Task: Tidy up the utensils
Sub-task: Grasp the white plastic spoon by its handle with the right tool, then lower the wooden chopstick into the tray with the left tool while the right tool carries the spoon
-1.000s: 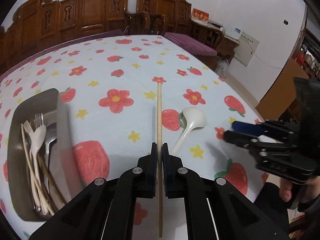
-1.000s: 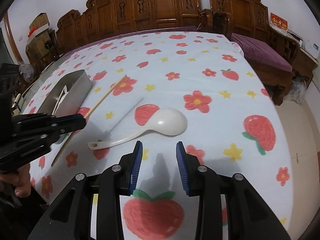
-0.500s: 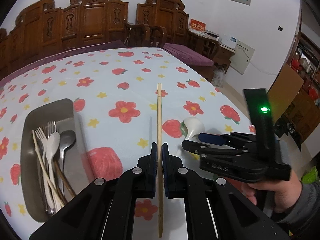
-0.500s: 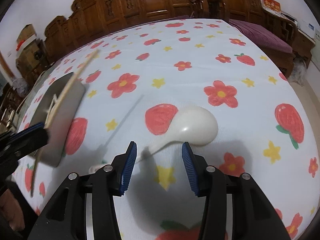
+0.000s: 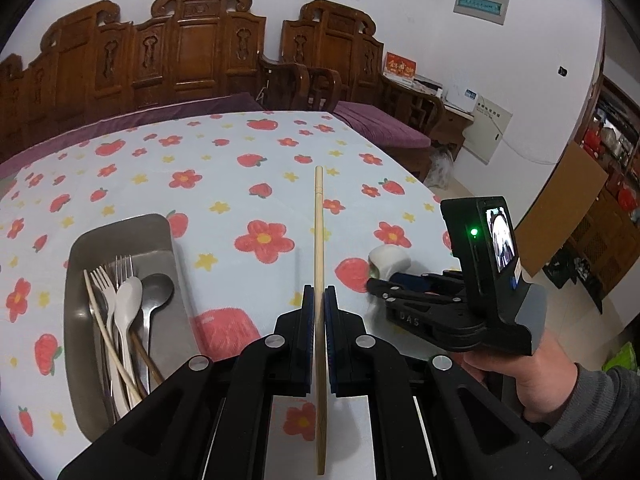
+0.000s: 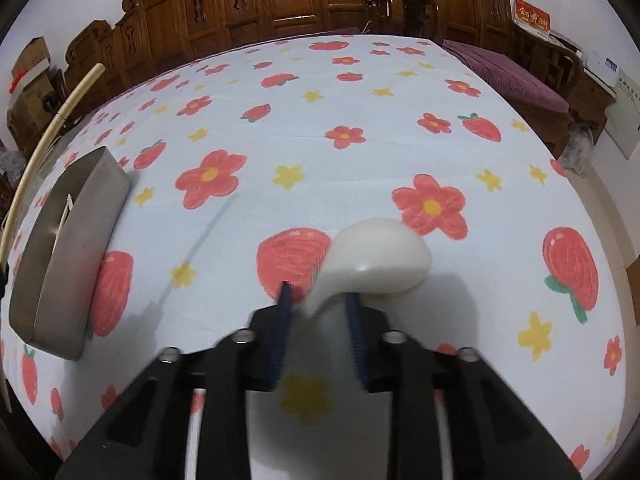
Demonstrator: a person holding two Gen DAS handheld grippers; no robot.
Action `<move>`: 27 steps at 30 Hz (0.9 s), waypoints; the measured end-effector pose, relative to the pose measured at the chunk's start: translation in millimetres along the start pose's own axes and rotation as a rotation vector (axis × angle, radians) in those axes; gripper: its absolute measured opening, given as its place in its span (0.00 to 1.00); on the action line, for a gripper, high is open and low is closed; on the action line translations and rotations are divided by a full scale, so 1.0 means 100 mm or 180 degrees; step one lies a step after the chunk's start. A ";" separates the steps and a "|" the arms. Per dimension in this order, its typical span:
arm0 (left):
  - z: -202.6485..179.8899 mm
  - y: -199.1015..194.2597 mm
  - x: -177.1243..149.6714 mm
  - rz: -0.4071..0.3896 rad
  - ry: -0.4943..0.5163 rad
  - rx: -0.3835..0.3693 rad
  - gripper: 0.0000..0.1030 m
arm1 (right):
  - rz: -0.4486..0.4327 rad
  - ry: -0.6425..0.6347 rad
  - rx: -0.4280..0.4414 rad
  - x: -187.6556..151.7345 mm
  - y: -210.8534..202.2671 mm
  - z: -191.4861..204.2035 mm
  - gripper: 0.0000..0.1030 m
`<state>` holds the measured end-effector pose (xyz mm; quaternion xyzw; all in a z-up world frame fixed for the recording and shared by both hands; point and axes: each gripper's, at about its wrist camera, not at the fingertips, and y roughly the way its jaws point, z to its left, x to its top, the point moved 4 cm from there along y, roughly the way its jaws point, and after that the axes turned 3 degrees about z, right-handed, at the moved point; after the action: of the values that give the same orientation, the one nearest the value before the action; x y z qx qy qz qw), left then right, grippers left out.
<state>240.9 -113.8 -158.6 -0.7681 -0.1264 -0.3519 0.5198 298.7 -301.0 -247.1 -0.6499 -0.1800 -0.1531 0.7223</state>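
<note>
My left gripper point(image 5: 319, 292) is shut on a wooden chopstick point(image 5: 319, 240) and holds it above the flowered tablecloth, pointing away from me. The chopstick also shows at the left edge of the right wrist view point(image 6: 48, 128). A steel tray point(image 5: 80, 248) at the left holds forks, spoons and chopsticks. My right gripper point(image 6: 318, 300) is open, low over the table, its jaws either side of the handle of a white ladle spoon point(image 6: 380, 256). The spoon's bowl shows past the right gripper in the left wrist view point(image 5: 388, 260).
The steel tray point(image 6: 76, 216) stands at the left in the right wrist view. Carved wooden chairs point(image 5: 192, 52) line the table's far side. A purple bench point(image 5: 380, 128) stands at the far right, and the table's right edge drops to the floor.
My left gripper has lifted the chopstick higher off the table. My right gripper has moved forward and down until its jaws straddle the white spoon's handle.
</note>
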 end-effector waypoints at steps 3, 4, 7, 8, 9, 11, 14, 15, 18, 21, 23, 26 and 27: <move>0.00 -0.03 0.00 -0.0009 0.0002 0.0008 0.04 | 0.0010 -0.0005 0.0052 -0.02 -0.03 -0.03 0.11; 0.00 -0.03 0.00 -0.0013 0.0004 0.0017 0.04 | 0.0006 -0.0008 0.0080 -0.03 -0.05 -0.03 0.09; 0.02 -0.07 0.00 -0.0025 -0.0005 0.0035 0.04 | -0.0008 -0.0021 0.0130 -0.06 -0.12 -0.04 0.05; 0.02 -0.08 0.00 -0.0030 -0.0007 0.0045 0.04 | -0.0016 -0.0037 0.0148 -0.06 -0.15 -0.03 0.04; 0.03 -0.10 0.01 -0.0037 -0.0010 0.0056 0.04 | -0.0027 -0.0060 0.0161 -0.07 -0.18 -0.02 0.04; 0.04 -0.13 0.01 -0.0046 -0.0021 0.0067 0.04 | -0.0051 -0.0117 0.0185 -0.08 -0.25 0.00 0.04; 0.08 -0.20 0.00 -0.0075 -0.0045 0.0078 0.04 | -0.0100 -0.0179 0.0219 -0.09 -0.37 0.04 0.04; 0.08 -0.23 0.00 -0.0089 -0.0048 0.0083 0.04 | -0.0117 -0.0193 0.0243 -0.08 -0.41 0.06 0.04; 0.13 -0.33 0.01 -0.0138 -0.0076 0.0113 0.04 | -0.0185 -0.0252 0.0303 -0.06 -0.55 0.13 0.04; 0.20 -0.40 0.02 -0.0178 -0.0108 0.0153 0.04 | -0.0258 -0.0317 0.0374 -0.02 -0.69 0.23 0.04; 0.27 -0.45 0.03 -0.0211 -0.0120 0.0217 0.04 | -0.0307 -0.0362 0.0428 0.02 -0.79 0.31 0.04; 0.37 -0.49 0.03 -0.0234 -0.0135 0.0319 0.04 | -0.0376 -0.0413 0.0500 0.08 -0.91 0.44 0.04; 0.41 -0.49 0.03 -0.0234 -0.0151 0.0342 0.04 | -0.0396 -0.0435 0.0519 0.10 -0.94 0.48 0.04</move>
<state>232.4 -56.7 -130.8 -0.7421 -0.1854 -0.3452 0.5438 261.4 -263.5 -155.0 -0.5855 -0.2806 -0.1379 0.7480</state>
